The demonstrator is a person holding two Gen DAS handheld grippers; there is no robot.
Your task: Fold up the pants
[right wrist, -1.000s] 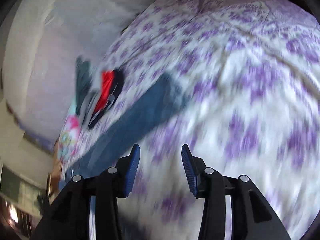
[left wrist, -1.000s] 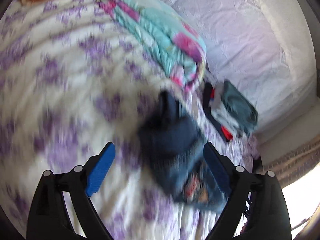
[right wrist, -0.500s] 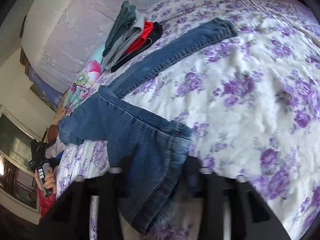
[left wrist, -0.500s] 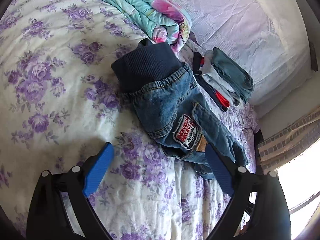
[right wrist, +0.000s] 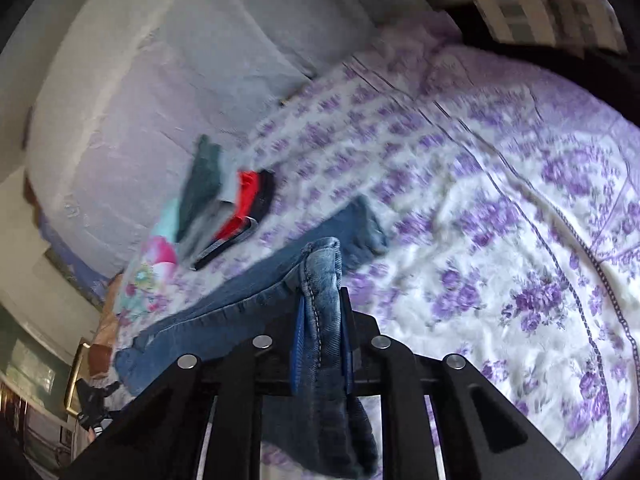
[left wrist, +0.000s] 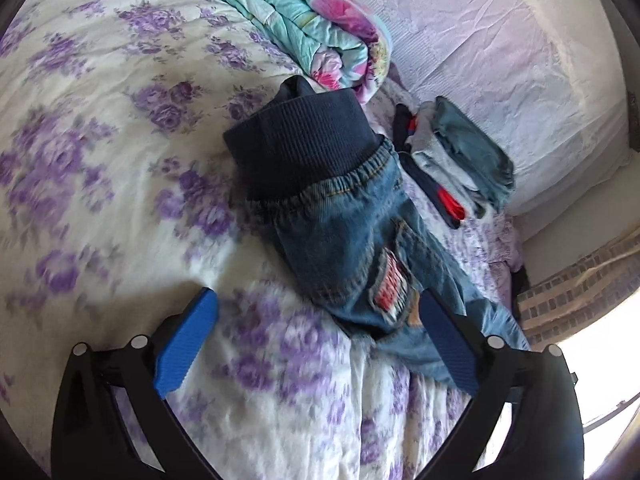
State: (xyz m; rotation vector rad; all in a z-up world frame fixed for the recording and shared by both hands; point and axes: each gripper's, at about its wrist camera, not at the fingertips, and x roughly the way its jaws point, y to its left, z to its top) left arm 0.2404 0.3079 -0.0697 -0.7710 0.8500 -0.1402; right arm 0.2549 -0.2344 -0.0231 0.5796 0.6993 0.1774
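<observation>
Small blue jeans [left wrist: 344, 232] with a dark ribbed waistband [left wrist: 304, 148] and a red patch lie on the purple-flowered bedspread [left wrist: 100, 140]. My left gripper [left wrist: 316, 300] hovers just before the seat of the jeans. Its jaws are opening wide and no pad presses on anything; the right finger [left wrist: 448, 340] overlaps the leg. In the right wrist view my right gripper [right wrist: 322, 296] is shut on a leg hem [right wrist: 324, 260] of the jeans [right wrist: 240, 300]. That hem is lifted off the bed, with denim hanging below the fingers.
A stack of folded clothes [left wrist: 460, 168] sits by the white pillow [left wrist: 500, 40], and it also shows in the right wrist view [right wrist: 228, 200]. A rolled turquoise floral quilt [left wrist: 304, 20] lies behind the waistband. The bed's edge and a window are at the right.
My right gripper closed on the jeans' leg hem and rose with it. The left gripper drew nearer to the jeans and its jaws spread wider.
</observation>
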